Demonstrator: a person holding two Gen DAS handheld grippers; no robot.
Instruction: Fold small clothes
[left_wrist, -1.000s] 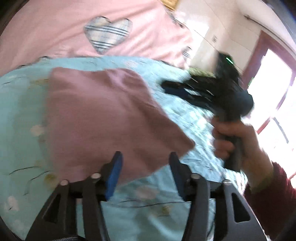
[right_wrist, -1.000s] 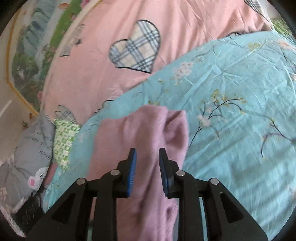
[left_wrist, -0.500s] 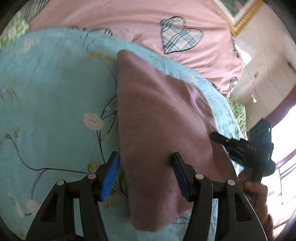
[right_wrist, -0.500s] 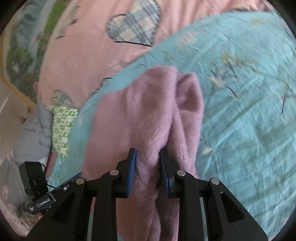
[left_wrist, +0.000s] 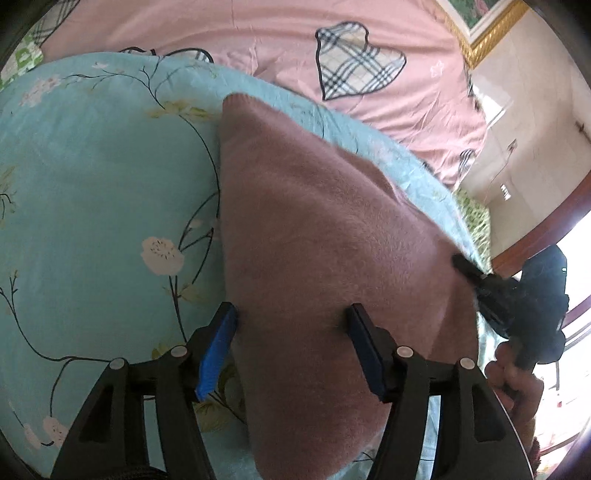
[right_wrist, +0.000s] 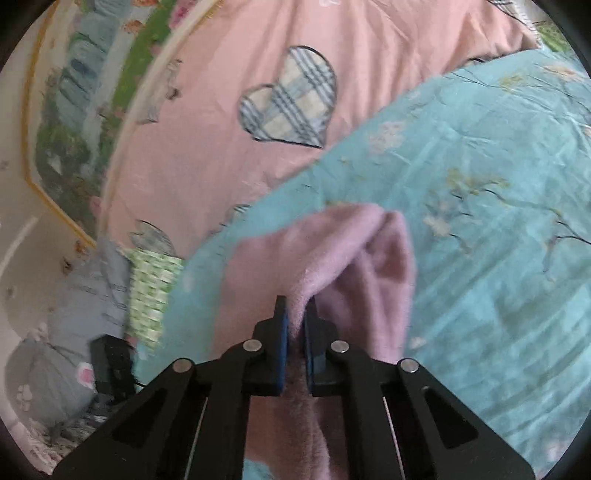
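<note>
Left claw (left_wrist: 291, 343) spreading wider than second ago, straddling mauve garment (left_wrist: 325, 258) without pinching, now hovering over garment's left edge instead of its corner. Right claw (right_wrist: 295, 325) closing, now pinching raised fold at garment's right edge (earlier just straddling) — fold step starting, likely. Garment lying near blue quilt's (left_wrist: 92, 184) far edge. Count: one garment, two claws, one quilt.
</note>
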